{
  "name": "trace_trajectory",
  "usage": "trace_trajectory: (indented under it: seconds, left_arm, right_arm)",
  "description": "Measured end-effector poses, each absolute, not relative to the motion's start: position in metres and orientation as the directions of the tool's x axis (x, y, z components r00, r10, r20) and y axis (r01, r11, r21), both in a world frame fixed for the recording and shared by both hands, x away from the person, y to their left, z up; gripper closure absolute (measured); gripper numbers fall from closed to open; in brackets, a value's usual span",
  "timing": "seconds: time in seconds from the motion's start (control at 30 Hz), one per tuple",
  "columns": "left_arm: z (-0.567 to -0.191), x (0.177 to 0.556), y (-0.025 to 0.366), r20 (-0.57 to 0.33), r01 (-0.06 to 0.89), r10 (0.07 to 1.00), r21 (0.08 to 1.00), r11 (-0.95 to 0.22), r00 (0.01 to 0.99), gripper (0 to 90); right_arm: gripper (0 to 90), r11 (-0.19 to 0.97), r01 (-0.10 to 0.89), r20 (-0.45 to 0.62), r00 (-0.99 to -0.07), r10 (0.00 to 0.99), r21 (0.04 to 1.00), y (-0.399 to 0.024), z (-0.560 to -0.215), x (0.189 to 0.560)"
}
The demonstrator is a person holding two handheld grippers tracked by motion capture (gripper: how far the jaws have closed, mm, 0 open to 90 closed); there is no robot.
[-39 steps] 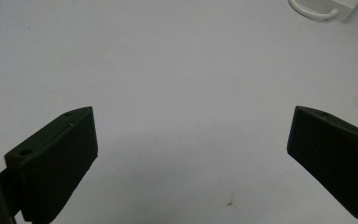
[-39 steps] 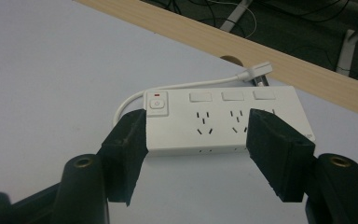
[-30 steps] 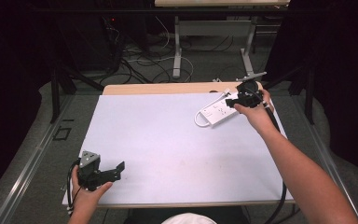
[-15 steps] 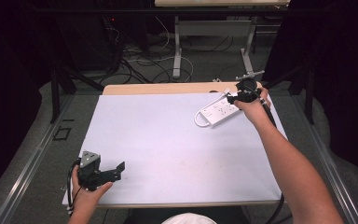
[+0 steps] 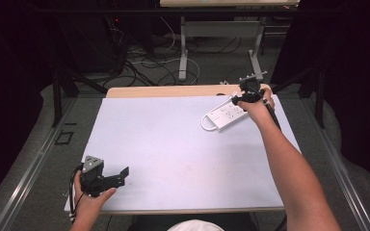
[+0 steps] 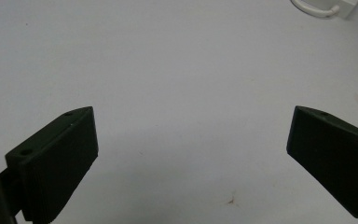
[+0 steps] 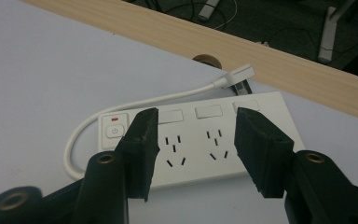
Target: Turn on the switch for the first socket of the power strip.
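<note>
A white power strip (image 5: 226,114) lies at the far right of the white table mat (image 5: 173,144), its short cord looped round to a flat plug (image 7: 240,74). My right gripper (image 5: 244,98) hovers over the strip's right end. In the right gripper view its jaws (image 7: 196,126) stand half apart above the sockets of the strip (image 7: 196,151). They have just been closing and nothing is pinched between them. My left gripper (image 5: 120,174) rests at the mat's near left corner, wide open (image 6: 193,121) over bare mat. The strip's end (image 6: 328,7) shows far off.
A wooden table edge (image 5: 164,91) runs behind the mat, with a round cable hole (image 7: 207,59) near the plug. Beyond it are floor cables (image 5: 144,57) and the metal legs of another desk (image 5: 183,48). Dark curtains flank both sides.
My right gripper has drifted slightly left and lower over the power strip's far end. My left gripper has stayed where it was.
</note>
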State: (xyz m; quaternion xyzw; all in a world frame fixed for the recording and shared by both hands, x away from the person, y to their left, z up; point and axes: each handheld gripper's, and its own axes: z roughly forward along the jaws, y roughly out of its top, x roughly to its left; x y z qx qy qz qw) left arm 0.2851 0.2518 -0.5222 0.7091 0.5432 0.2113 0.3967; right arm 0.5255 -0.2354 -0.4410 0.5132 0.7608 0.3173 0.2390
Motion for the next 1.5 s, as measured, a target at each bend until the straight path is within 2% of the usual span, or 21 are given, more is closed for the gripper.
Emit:
trace_trajectory:
  seconds: [0.2, 0.47, 0.73, 1.03, 1.1, 1.3, 1.33, 1.5]
  left_arm:
    - [-0.522, 0.285, 0.252, -0.132, 0.603, 0.937, 0.792, -0.096, 0.324, 1.8]
    - [-0.522, 0.284, 0.252, -0.141, 0.601, 0.936, 0.795, -0.088, 0.322, 1.8]
    - [-0.521, 0.284, 0.253, -0.139, 0.600, 0.937, 0.796, -0.087, 0.321, 2.2]
    - [-0.521, 0.284, 0.253, -0.140, 0.600, 0.936, 0.795, -0.088, 0.323, 2.2]
    - [-0.521, 0.283, 0.254, -0.140, 0.598, 0.936, 0.797, -0.086, 0.322, 2.2]
    - [-0.521, 0.282, 0.254, -0.145, 0.603, 0.937, 0.794, -0.081, 0.317, 2.2]
    - [-0.522, 0.282, 0.254, -0.145, 0.602, 0.937, 0.794, -0.081, 0.317, 2.2]
    - [-0.522, 0.283, 0.254, -0.140, 0.598, 0.935, 0.796, -0.089, 0.325, 2.2]
  right_arm:
    - [50.7, 0.284, 0.631, -0.038, -0.373, 0.927, 0.722, -0.232, -0.442, 0.532]
    - [57.4, 0.315, 0.641, -0.067, -0.380, 0.923, 0.700, -0.225, -0.452, 0.539]
    - [62.5, 0.295, 0.646, -0.049, -0.371, 0.928, 0.704, -0.216, -0.458, 0.543]
    - [72.4, 0.314, 0.646, -0.075, -0.369, 0.926, 0.696, -0.213, -0.465, 0.548]
    - [79.0, 0.319, 0.653, -0.071, -0.377, 0.924, 0.687, -0.212, -0.468, 0.549]
    - [85.6, 0.341, 0.646, -0.082, -0.397, 0.914, 0.683, -0.207, -0.474, 0.552]
    - [88.8, 0.340, 0.643, -0.079, -0.398, 0.914, 0.686, -0.206, -0.476, 0.554]
    - [90.0, 0.341, 0.644, -0.075, -0.403, 0.912, 0.685, -0.205, -0.479, 0.557]
